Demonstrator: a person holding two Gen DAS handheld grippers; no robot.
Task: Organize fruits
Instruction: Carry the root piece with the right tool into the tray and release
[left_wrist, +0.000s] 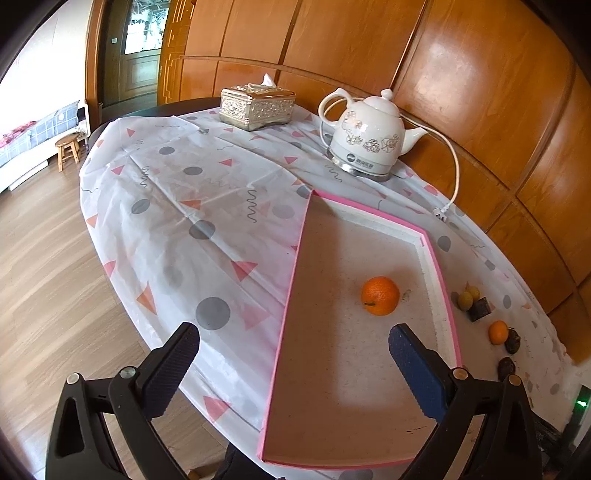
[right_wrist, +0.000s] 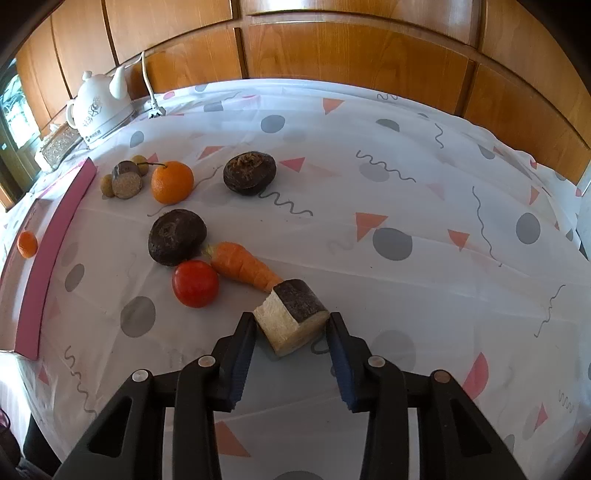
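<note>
Right wrist view: a cut chunk with dark brown skin and pale fibrous flesh (right_wrist: 291, 317) is seen between the parted fingers of the right tongs (right_wrist: 291, 332), lying on the patterned white surface (right_wrist: 406, 177); contact cannot be told. Farther left lie a carrot piece (right_wrist: 243, 264), a red tomato (right_wrist: 195, 283) and an orange mandarin (right_wrist: 172, 182). Left tongs (left_wrist: 293, 350) are held wide open above the pink-edged shallow tray (left_wrist: 291, 273), where another round orange mandarin (left_wrist: 380, 295) rests. The white kettle (left_wrist: 364, 138) bears a small unreadable logo.
</note>
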